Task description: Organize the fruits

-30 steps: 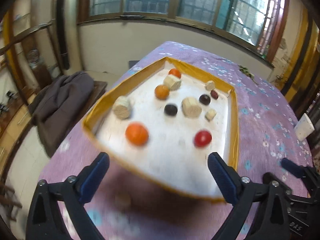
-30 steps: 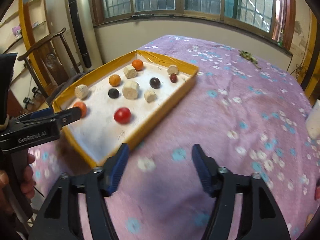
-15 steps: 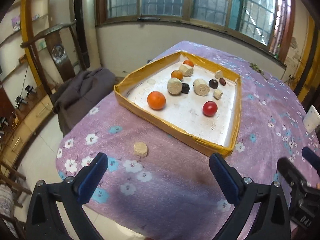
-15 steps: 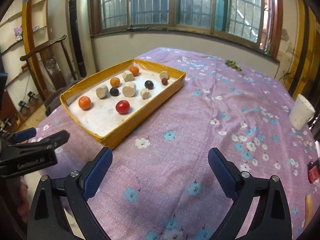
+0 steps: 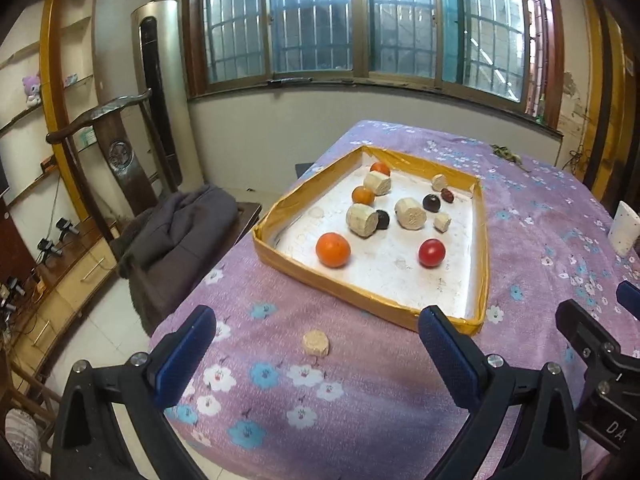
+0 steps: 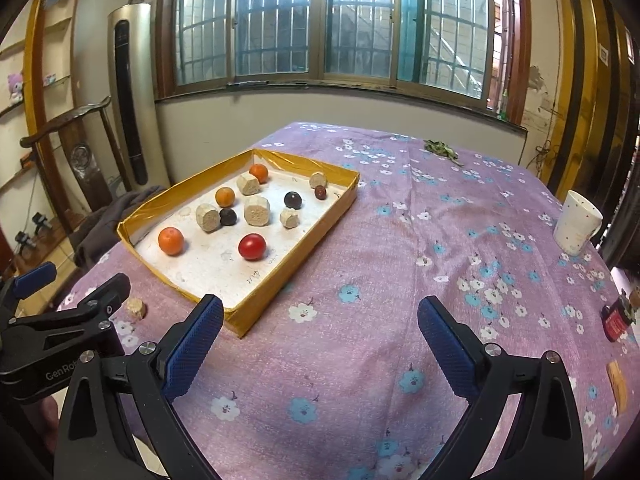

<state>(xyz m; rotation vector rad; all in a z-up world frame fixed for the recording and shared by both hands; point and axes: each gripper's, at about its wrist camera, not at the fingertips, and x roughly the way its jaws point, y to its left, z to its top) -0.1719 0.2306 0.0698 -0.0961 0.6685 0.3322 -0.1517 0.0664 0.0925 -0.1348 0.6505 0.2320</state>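
Note:
A shallow yellow-rimmed box (image 5: 362, 299) with a white floor sits on the purple flowered cloth. Inside lie a large orange (image 5: 333, 249), a red fruit (image 5: 431, 253), two smaller oranges, dark round fruits and several beige cork-like chunks. One beige chunk (image 5: 316, 343) lies on the cloth outside the box, just ahead of my left gripper (image 5: 316, 320), which is open and empty. My right gripper (image 6: 320, 308) is open over bare cloth, right of the box's near corner (image 6: 240, 322), with nothing between its fingers. The same stray chunk (image 6: 135, 307) shows beside the left gripper's finger.
A white cup (image 6: 578, 222) stands at the table's right side. A small red object (image 6: 616, 318) and a brown item lie near the right edge. Green leaves (image 6: 440, 148) lie at the far side. A chair with a dark coat (image 5: 176, 232) stands beyond the table's left edge.
Both grippers have drawn back from the box, so it looks smaller and farther. The right jaws have spread wider. The stray beige chunk has come into clear view on the cloth.

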